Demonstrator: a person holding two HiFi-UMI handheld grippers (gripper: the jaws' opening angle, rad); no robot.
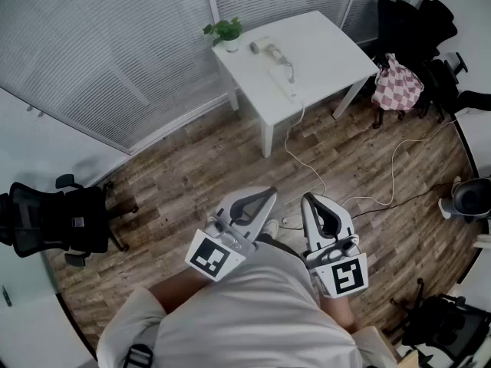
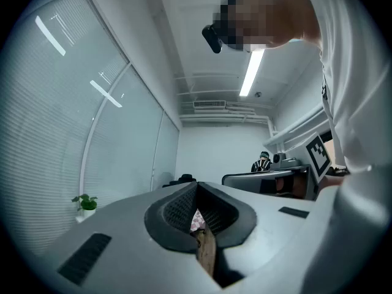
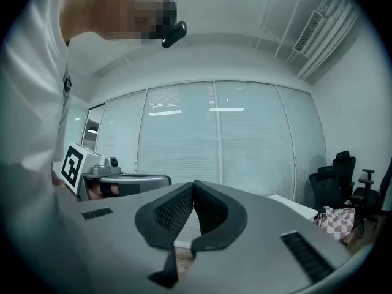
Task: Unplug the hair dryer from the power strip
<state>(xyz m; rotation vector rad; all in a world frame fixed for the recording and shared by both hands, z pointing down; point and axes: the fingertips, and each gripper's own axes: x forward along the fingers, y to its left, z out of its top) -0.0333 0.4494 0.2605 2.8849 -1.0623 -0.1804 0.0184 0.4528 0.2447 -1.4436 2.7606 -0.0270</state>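
Far across the room stands a white table (image 1: pixel 330 48). On it lie the hair dryer (image 1: pixel 268 50) and a white power strip (image 1: pixel 285 83), joined by a cord. The strip's cable (image 1: pixel 303 156) drops to the wooden floor. Both grippers are held close to the person's body, far from the table, pointing level. My left gripper (image 1: pixel 267 193) (image 2: pixel 196 185) is shut with nothing in it. My right gripper (image 1: pixel 308 198) (image 3: pixel 193 184) is also shut and empty. Whether the plug sits in the strip is too small to tell.
A potted plant (image 1: pixel 225 31) stands on the table's far corner. A black office chair (image 1: pixel 54 221) is at the left. Dark chairs with a checkered bag (image 1: pixel 397 83) stand right of the table. Cables trail over the floor (image 1: pixel 399 159). Blinds cover the windows.
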